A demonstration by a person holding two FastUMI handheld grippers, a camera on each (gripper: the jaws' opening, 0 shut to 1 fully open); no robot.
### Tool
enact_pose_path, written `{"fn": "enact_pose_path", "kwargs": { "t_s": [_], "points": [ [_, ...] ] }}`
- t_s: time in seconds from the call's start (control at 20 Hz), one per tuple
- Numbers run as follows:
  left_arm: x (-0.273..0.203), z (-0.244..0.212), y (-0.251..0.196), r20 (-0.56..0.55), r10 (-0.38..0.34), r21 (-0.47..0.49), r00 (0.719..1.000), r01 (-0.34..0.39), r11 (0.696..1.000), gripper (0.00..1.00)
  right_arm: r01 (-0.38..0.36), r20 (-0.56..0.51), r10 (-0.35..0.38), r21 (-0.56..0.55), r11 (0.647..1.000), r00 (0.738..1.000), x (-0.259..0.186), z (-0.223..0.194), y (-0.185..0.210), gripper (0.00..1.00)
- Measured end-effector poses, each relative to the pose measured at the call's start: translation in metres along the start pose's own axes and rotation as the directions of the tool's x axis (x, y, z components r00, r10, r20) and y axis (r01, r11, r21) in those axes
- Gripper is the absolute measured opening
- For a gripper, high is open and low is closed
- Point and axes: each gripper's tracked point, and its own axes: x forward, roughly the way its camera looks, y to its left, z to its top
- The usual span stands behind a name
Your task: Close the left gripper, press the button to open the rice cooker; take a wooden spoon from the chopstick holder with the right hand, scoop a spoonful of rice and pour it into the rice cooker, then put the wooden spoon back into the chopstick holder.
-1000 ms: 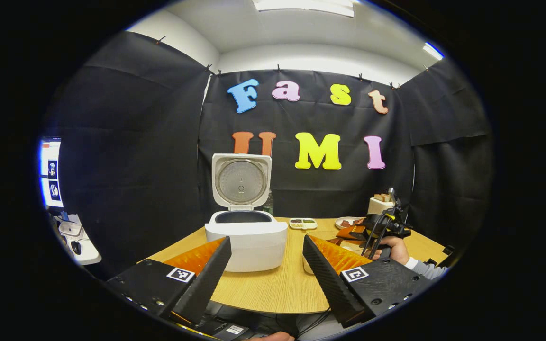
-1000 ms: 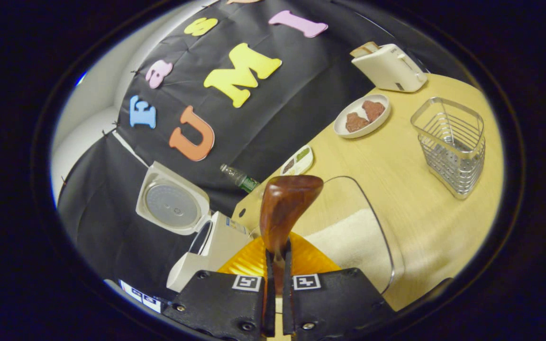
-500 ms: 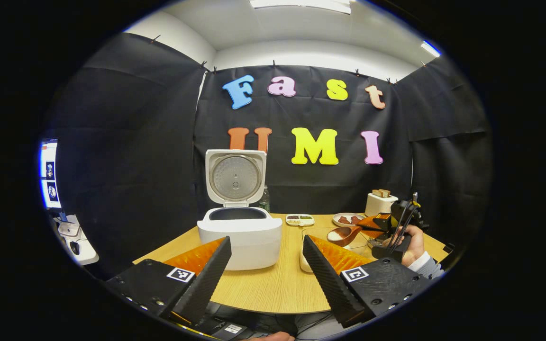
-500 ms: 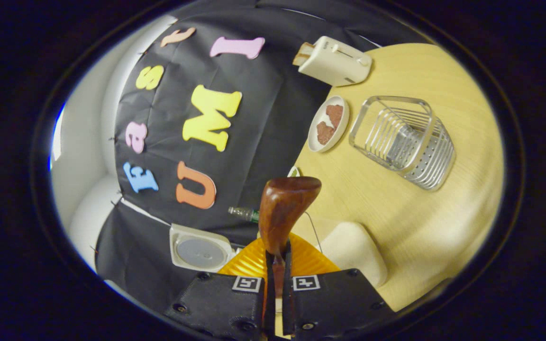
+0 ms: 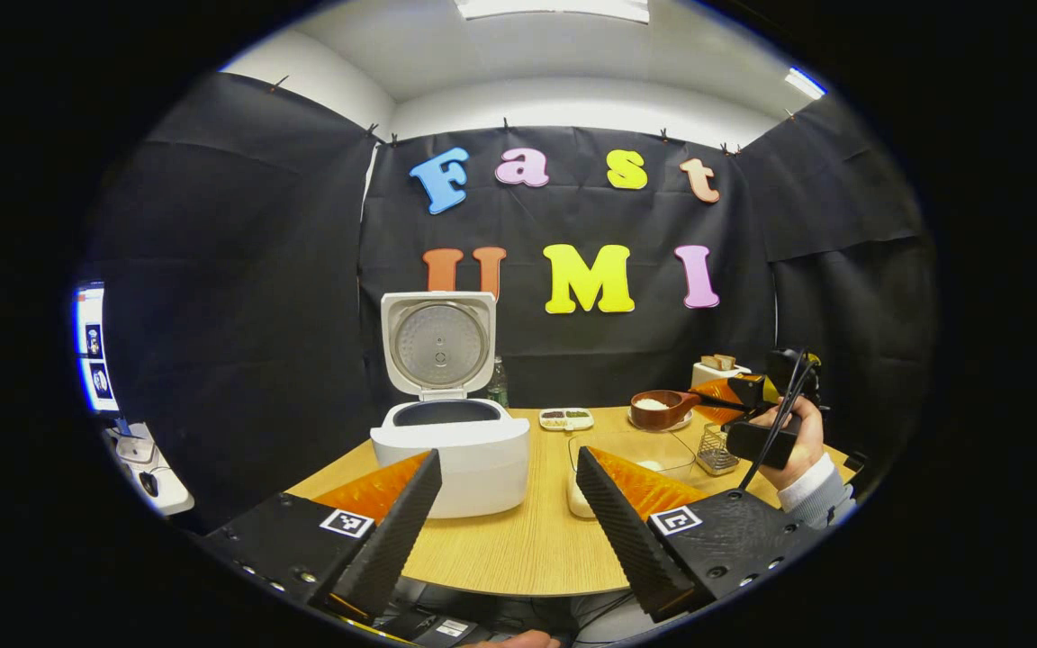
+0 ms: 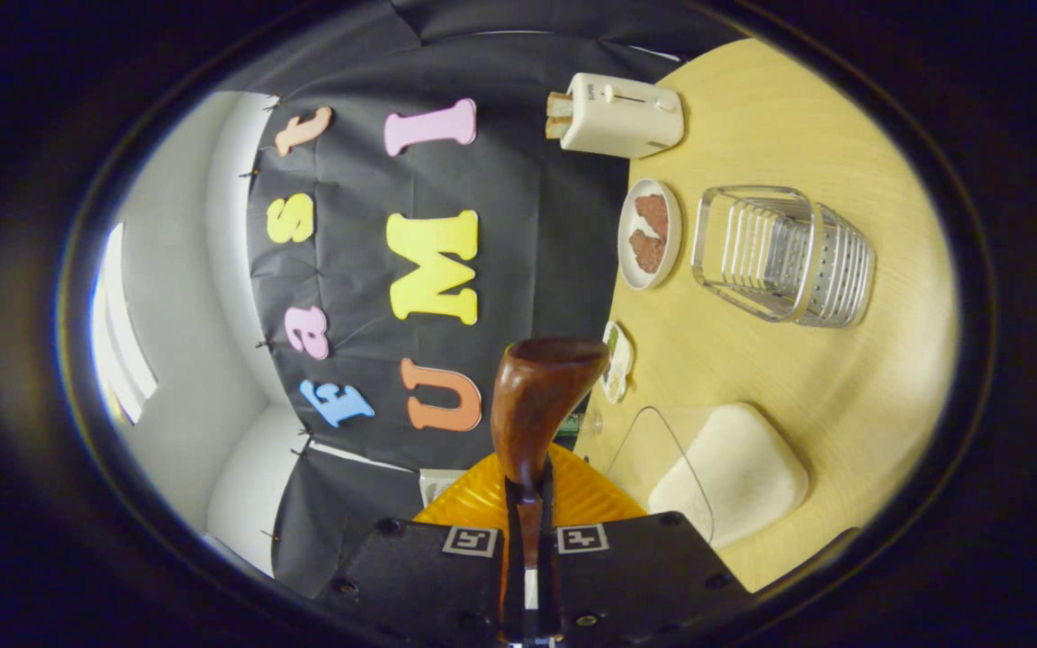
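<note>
One spoonful of rice up in the air, cooker lid wide open

Two grippers here. The left gripper [image 5: 505, 504] has its fingers spread wide apart with nothing between them, hanging low over the near edge of the wooden table [image 5: 527, 549]. Just past its left finger sits the white rice cooker [image 5: 451, 450], lid standing straight up. Beyond its right finger is a clear glass bowl [image 5: 631, 454] with rice in it.

Off to that gripper's right, a hand [image 5: 793, 436] holds the right gripper [image 5: 707, 402] up above the table. Its fingers are pinched tight on the handle of the wooden spoon [image 6: 536, 400], and in the left gripper view the spoon bowl sits level with white rice in it.

In the right gripper view the wire chopstick holder [image 6: 784, 254] sits ahead and to the right of the spoon, with a plate [image 6: 649, 234] beside it and a toaster [image 6: 622, 114] further out.
</note>
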Motion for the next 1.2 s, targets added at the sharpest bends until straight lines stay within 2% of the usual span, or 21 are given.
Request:
{"fn": "enact_pose_path", "kwargs": {
  "t_s": [0.2,0.4,0.55,0.7,0.8,0.9,1.1,1.2],
  "points": [
    [-0.009,-0.004,0.028,-0.002,0.019,-0.025,1.0,-0.019,0.999,0.96,0.004,-0.037,-0.007,-0.077,0.997,0.999,0.02,-0.029,0.027,0.1],
    [-0.021,-0.007,0.061,0.01,0.054,-0.039,0.998,-0.054,0.998,0.96,0.001,-0.088,-0.016,-0.175,0.985,0.996,0.06,-0.075,0.056,0.1],
    [-0.031,-0.01,0.079,0.012,0.072,-0.059,0.997,-0.071,0.996,0.97,0.012,-0.129,-0.049,-0.275,0.961,0.99,0.097,-0.112,0.073,0.1],
    [-0.036,-0.013,0.087,0.014,0.071,-0.074,0.997,-0.07,0.995,0.94,0.015,-0.149,-0.081,-0.398,0.917,0.985,0.13,-0.149,0.087,0.11],
    [-0.04,-0.014,0.093,0.015,0.077,-0.075,0.997,-0.076,0.994,0.94,0.019,-0.151,-0.106,-0.488,0.873,0.983,0.15,-0.175,0.094,0.11],
    [-0.043,-0.016,0.097,0.015,0.077,-0.074,0.997,-0.076,0.994,0.94,0.021,-0.146,-0.13,-0.582,0.813,0.981,0.169,-0.198,0.097,0.11],
    [-0.049,-0.02,0.1,0.016,0.073,-0.074,0.997,-0.072,0.995,0.94,0.031,-0.109,-0.178,-0.769,0.639,0.978,0.201,-0.236,0.094,0.11],
    [-0.05,-0.02,0.1,0.019,0.069,-0.078,0.997,-0.067,0.995,0.94,0.02,-0.099,-0.193,-0.846,0.533,0.976,0.215,-0.254,0.091,0.11]
  ]
}}
